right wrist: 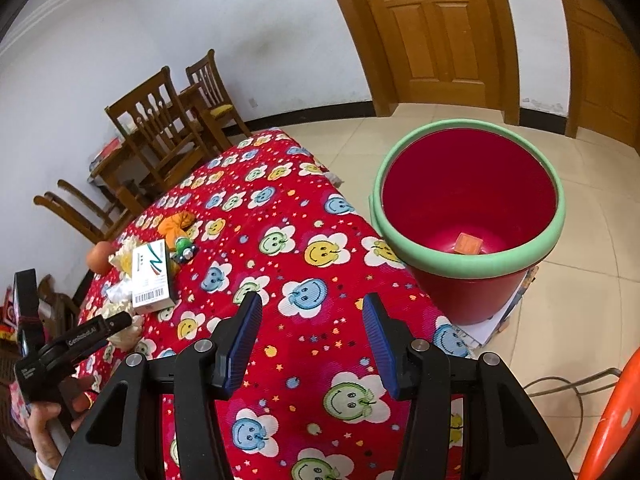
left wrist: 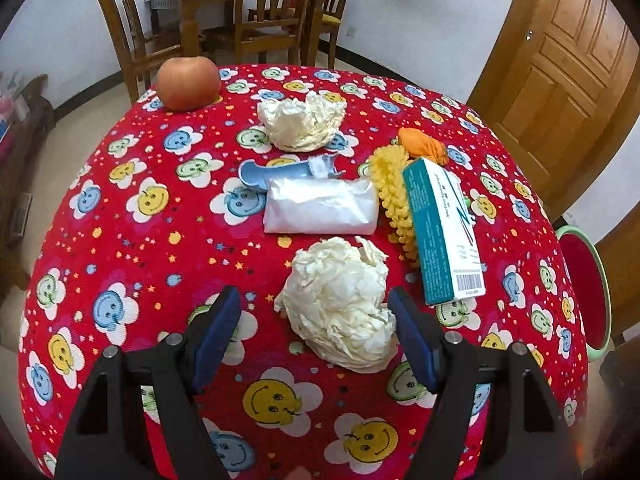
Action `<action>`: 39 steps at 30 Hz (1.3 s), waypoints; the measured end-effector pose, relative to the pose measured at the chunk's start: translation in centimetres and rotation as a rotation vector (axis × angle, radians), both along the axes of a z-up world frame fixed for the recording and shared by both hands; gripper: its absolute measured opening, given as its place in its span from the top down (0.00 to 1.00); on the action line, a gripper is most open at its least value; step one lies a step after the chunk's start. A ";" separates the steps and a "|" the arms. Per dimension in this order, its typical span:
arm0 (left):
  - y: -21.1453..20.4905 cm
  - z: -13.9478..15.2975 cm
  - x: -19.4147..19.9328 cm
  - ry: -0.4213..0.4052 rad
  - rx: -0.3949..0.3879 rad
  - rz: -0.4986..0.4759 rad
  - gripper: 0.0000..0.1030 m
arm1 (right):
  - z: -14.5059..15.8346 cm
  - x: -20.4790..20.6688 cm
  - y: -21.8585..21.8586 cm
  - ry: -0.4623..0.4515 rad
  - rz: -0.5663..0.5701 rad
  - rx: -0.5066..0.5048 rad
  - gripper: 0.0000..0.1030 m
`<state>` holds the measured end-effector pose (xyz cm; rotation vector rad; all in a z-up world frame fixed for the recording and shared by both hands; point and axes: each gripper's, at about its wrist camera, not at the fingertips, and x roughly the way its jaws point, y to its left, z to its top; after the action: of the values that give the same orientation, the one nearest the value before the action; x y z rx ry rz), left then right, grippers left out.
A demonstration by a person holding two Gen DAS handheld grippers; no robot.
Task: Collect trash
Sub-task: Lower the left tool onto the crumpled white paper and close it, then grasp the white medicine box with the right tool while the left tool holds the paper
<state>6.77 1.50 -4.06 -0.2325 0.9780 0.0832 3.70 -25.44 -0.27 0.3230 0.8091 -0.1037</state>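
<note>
Left gripper (left wrist: pixel 314 312) spread wide at lower centre of left wrist view, crumpled paper wad (left wrist: pixel 340 308) between its pads, right pad just beside it, grip unclear. Second paper wad (left wrist: pixel 300 122) upper centre, teal-white box (left wrist: pixel 442 232) right. Right gripper (right wrist: pixel 312 336) spread, empty, over tablecloth (right wrist: pixel 280 280); red bin (right wrist: pixel 468 216) with green rim right of table, orange block (right wrist: pixel 468 244) inside

Crumpled paper wad (left wrist: pixel 340 312) on ribbed cloth tablecloth (left wrist: pixel 132 240)

Bright, even indoor light, soft shadows, sharp focus, strong fisheye bending with dark corners.
</note>
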 end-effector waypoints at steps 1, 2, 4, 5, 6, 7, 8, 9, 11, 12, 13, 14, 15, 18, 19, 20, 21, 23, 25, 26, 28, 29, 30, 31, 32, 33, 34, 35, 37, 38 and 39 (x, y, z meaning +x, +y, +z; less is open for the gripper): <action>0.0 -0.1 0.0 0.001 -0.007 -0.002 0.27 | 0.0 0.0 0.1 0.002 0.002 -0.001 0.48; 0.0 -0.1 0.0 0.001 -0.015 -0.003 0.27 | 0.0 0.1 0.2 0.004 0.004 -0.002 0.48; -0.1 -0.2 -0.2 -0.006 -0.037 -0.015 0.31 | 0.0 0.2 0.3 0.006 0.008 -0.004 0.48; -0.1 -0.3 -0.1 -0.009 -0.045 -0.024 0.38 | 0.0 0.2 0.4 0.007 0.010 -0.005 0.48; -0.2 -0.3 -0.2 -0.012 -0.056 -0.038 0.43 | 0.0 0.3 0.6 0.008 0.013 -0.005 0.48; -0.3 -0.3 -0.2 -0.015 -0.062 -0.045 0.45 | 0.0 0.4 0.7 0.009 0.016 -0.006 0.48; -0.3 -0.2 -0.3 -0.019 -0.065 -0.048 0.50 | 0.0 0.5 0.9 0.010 0.022 -0.008 0.48; -0.4 -0.2 -0.4 -0.024 -0.067 -0.051 0.54 | 0.0 0.6 1.1 0.010 0.025 -0.010 0.48; -0.4 -0.1 -0.6 -0.031 -0.071 -0.062 0.57 | 0.1 0.8 1.5 0.009 0.037 -0.016 0.48; -0.4 0.0 -0.7 -0.035 -0.070 -0.065 0.58 | 0.2 0.9 1.7 0.008 0.043 -0.019 0.48; -0.4 0.1 -0.8 -0.038 -0.073 -0.069 0.58 | 0.2 1.1 2.0 0.008 0.051 -0.023 0.48; -0.3 0.1 -0.8 -0.040 -0.076 -0.071 0.59 | 0.2 1.2 2.4 0.008 0.060 -0.027 0.48; -0.2 0.3 -0.9 -0.044 -0.081 -0.072 0.59 | 0.3 1.4 2.6 0.009 0.067 -0.028 0.48; 0.3 1.0 -1.3 -0.068 -0.083 -0.068 0.59 | 0.3 1.9 3.6 0.009 0.096 -0.033 0.48; 0.5 1.3 -1.5 -0.076 -0.081 -0.065 0.59 | 0.4 2.0 4.0 0.008 0.105 -0.036 0.48; 0.8 1.6 -1.6 -0.087 -0.078 -0.060 0.60 | 0.4 2.3 4.5 0.007 0.119 -0.039 0.48; 1.0 1.9 -1.6 -0.096 -0.075 -0.054 0.60 | 0.4 2.5 4.9 0.006 0.131 -0.042 0.48; 1.5 2.5 -1.8 -0.109 -0.060 -0.041 0.59 | 0.4 2.9 5.6 0.006 0.151 -0.047 0.48; 1.9 2.7 -1.7 -0.115 -0.042 -0.026 0.59 | 0.4 3.4 6.5 0.008 0.176 -0.050 0.48; 2.2 2.9 -1.7 -0.120 -0.034 -0.016 0.59 | 0.3 3.8 7.0 0.013 0.192 -0.048 0.48; 2.8 3.0 -1.9 -0.128 -0.022 0.004 0.59 | 0.1 4.4 7.8 0.019 0.221 -0.040 0.47; 3.1 3.1 -1.9 -0.131 -0.013 0.014 0.59 | 0.0 4.6 8.1 0.022 0.233 -0.039 0.45; 3.4 3.1 -1.9 -0.134 -0.003 0.024 0.59 | -0.1 5.0 8.8 0.027 0.251 -0.043 0.40; 3.6 3.1 -1.9 -0.136 0.001 0.030 0.59 | -0.1 5.2 9.1 0.026 0.260 -0.047 0.39; 3.9 3.1 -1.9 -0.136 0.006 0.040 0.59 | -0.2 5.5 9.8 0.024 0.279 -0.056 0.39; 4.1 3.0 -1.8 -0.137 0.009 0.045 0.59 | -0.2 5.7 10.3 0.025 0.296 -0.064 0.39; 4.4 2.9 -1.8 -0.136 0.011 0.054 0.59 | -0.3 5.9 10.7 0.026 0.307 -0.069 0.39; 4.5 2.9 -1.8 -0.133 0.012 0.058 0.59 | -0.5 6.2 11.4 0.030 0.325 -0.076 0.39; 4.9 2.6 -1.7 -0.127 0.009 0.068 0.59 | -0.8 6.7 12.2 0.035 0.345 -0.080 0.38; 5.0 2.5 -1.7 -0.125 0.008 0.071 0.59 | -1.0 7.0 12.6 0.040 0.354 -0.082 0.38; 5.2 2.3 -1.7 -0.121 0.005 0.074 0.59 | -1.2 7.4 13.1 0.046 0.363 -0.082 0.38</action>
<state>5.08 6.71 -1.71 -0.2659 0.8490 0.1378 11.09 -12.36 -1.47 0.0929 0.8946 0.1952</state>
